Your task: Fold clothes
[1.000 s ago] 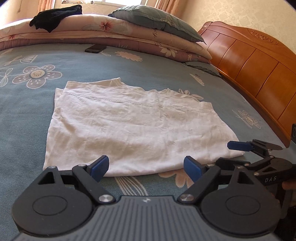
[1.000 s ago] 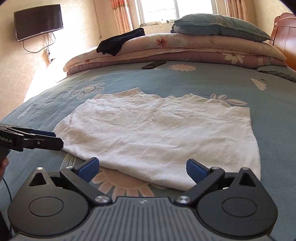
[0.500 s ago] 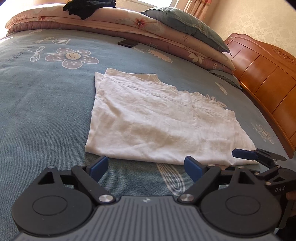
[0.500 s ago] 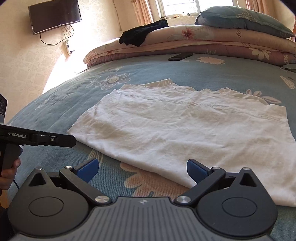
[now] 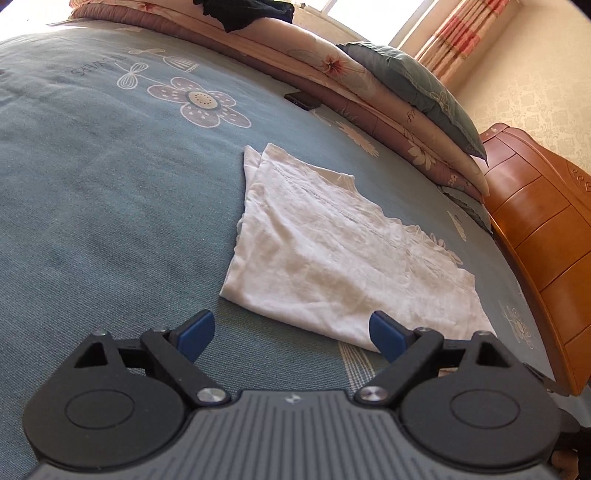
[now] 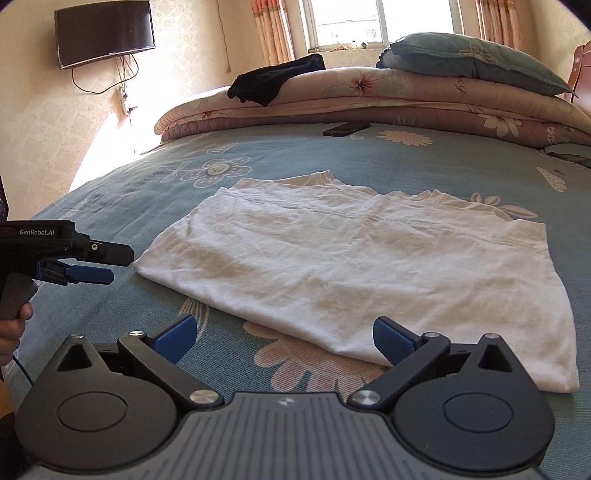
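Bright daylight from the window [image 6: 380, 26] blows out the far wall; fisheye bends edges; focus sharp.

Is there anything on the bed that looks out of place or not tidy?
A dark flat phone-like object lies loose on the blue flowered bedspread, and a black garment is draped unfolded over the stacked quilts. The white folded shirt lies flat, only wrinkled.

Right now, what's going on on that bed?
A person is folding clothes with two handheld grippers. A white garment lies flat, already partly folded, on the blue floral bedspread. The left gripper and the right gripper are both open and empty, poised near the garment's near edge at opposite ends. Nothing is gripped yet.
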The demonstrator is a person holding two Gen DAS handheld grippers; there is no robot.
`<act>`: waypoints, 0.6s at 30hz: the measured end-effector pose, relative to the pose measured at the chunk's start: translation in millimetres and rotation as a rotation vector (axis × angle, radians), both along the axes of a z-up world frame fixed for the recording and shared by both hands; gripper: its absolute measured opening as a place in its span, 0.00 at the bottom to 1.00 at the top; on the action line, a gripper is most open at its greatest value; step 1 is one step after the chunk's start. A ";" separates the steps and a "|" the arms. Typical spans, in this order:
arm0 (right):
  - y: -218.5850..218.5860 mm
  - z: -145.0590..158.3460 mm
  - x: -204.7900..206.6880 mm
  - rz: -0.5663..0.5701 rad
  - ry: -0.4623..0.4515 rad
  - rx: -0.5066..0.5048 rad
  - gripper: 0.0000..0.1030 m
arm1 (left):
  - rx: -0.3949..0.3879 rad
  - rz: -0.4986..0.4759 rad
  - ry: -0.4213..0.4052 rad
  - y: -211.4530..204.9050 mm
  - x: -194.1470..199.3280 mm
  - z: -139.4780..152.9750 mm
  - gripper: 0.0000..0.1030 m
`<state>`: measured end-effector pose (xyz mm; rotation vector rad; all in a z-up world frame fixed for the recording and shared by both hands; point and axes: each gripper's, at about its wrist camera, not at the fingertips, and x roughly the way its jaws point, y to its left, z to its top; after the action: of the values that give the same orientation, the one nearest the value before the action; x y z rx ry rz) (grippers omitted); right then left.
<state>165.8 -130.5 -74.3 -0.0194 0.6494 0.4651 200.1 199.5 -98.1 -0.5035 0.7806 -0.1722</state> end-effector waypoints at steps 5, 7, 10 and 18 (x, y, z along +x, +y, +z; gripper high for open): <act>0.3 -9.9 -13.2 -0.040 -0.008 -0.107 1.00 | -0.011 0.005 0.032 -0.8 0.5 -13.4 0.91; 0.5 -8.4 -14.5 -0.048 -0.032 -0.113 1.00 | -0.012 -0.006 0.021 -2.0 -0.3 -14.3 0.94; 2.5 -1.3 -8.1 -0.064 -0.082 -0.114 1.00 | -0.035 -0.017 0.005 -0.9 -0.2 -17.8 0.99; 8.8 36.5 55.1 -0.122 -0.160 -0.232 1.00 | 0.037 0.069 -0.072 -4.4 4.2 16.6 0.99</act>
<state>220.9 -121.7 -37.8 -0.2333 0.5408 0.2658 204.4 195.1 -81.5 -0.4859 0.6942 -0.1116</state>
